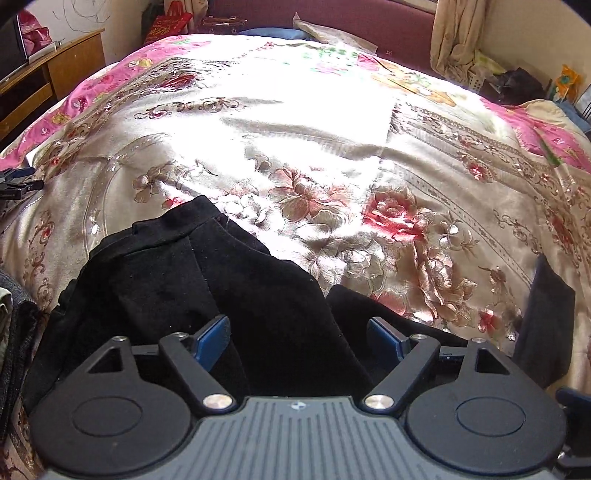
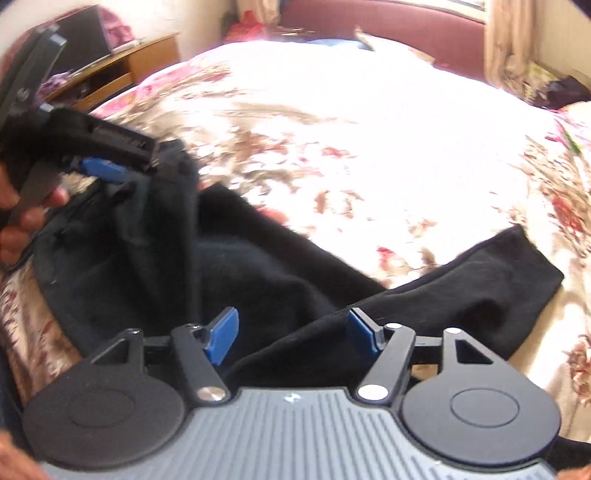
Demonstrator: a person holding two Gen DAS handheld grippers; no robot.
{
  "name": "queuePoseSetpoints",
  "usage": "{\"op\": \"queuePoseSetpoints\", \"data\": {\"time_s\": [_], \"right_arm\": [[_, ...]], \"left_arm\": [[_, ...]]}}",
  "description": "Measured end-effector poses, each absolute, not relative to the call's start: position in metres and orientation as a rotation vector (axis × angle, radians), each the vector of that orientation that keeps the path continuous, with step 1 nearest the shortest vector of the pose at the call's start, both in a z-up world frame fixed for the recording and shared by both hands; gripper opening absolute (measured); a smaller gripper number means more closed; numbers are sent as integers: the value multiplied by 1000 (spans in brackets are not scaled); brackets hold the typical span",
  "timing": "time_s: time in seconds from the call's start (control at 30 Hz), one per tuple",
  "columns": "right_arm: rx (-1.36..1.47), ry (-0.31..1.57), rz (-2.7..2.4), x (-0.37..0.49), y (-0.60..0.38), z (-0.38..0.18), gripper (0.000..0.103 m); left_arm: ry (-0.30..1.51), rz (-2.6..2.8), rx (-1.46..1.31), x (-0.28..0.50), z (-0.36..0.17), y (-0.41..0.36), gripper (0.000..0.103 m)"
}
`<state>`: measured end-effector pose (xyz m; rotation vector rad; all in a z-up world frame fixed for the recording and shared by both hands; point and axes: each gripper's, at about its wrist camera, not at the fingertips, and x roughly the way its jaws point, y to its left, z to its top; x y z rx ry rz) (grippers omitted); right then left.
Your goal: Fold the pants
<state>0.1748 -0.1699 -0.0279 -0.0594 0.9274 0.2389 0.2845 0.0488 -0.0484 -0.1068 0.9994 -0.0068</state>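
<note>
black pants (image 1: 192, 280), blue fingers (image 1: 212, 341), cream bedspread (image 1: 332, 155) with red-pink floral print, maroon headboard (image 1: 332, 18)

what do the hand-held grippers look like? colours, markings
Both match: the left hand-held gripper and right hand-held gripper have black linkage arms with silver pivot pins, blue finger pads and a ribbed grey body with a small round emblem. No cables visible.

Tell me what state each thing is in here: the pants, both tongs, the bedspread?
Black pants: unfolded, crumpled on the bed, legs spread apart.
Left tongs: open, fabric lying between the fingers.
Right tongs: open, over a pant leg.
Floral bedspread: spread across the bed, lightly wrinkled.
</note>
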Motion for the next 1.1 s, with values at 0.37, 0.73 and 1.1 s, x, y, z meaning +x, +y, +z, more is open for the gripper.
{"op": "queuePoseSetpoints", "data": {"time_s": [0.37, 0.73, 1.1], "right_arm": [[16, 1026, -136, 270, -250, -98, 66], [-31, 930, -131, 261, -243, -84, 2], [81, 726, -177, 166, -286, 1, 2]], "left_arm": [[1028, 111, -108, 314, -87, 43, 39], [913, 47, -333, 276, -50, 95, 20], [809, 8, -515, 189, -25, 175, 20]]}}
